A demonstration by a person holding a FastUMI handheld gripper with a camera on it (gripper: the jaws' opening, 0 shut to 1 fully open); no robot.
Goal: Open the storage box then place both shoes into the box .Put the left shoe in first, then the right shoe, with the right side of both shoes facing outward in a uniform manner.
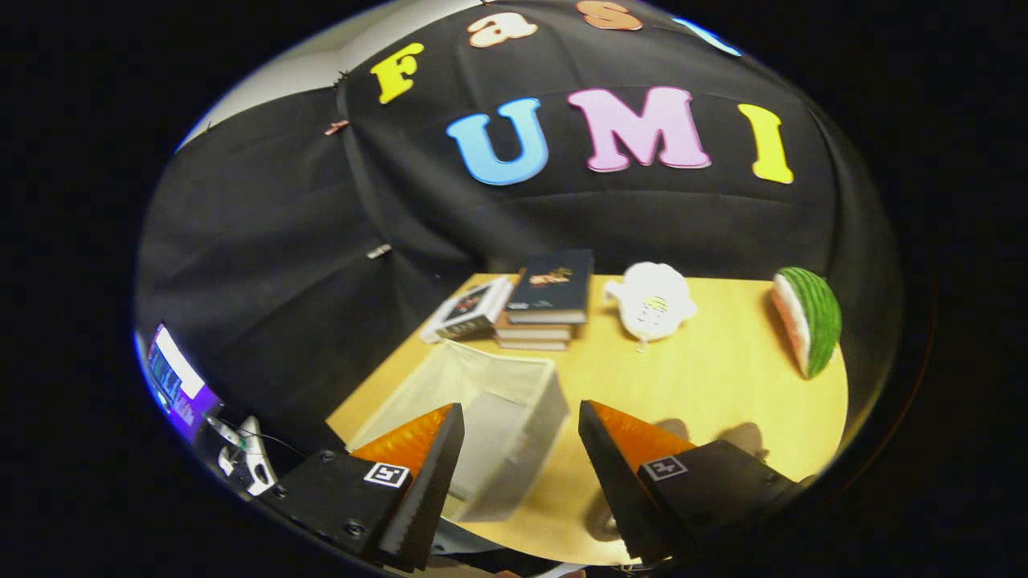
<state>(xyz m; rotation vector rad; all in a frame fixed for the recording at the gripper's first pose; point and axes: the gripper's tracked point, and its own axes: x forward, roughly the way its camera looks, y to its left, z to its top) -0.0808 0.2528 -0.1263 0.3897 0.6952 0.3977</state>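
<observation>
A translucent white storage box (514, 401) sits on the wooden table (723, 377), just ahead of my fingers and partly behind the left one. Its top looks open and I see nothing inside it. My gripper (520, 433) hovers above the table's near side, open, with a wide gap and nothing between the fingers. The right fingertip hangs over bare table to the right of the box.
Beyond the box lies a stack of books (546, 305) with another book (470, 311) leaning beside it. A white plush toy (652, 301) and a watermelon slice (809, 321) rest further right. A lit screen (173, 377) stands off the table, far left.
</observation>
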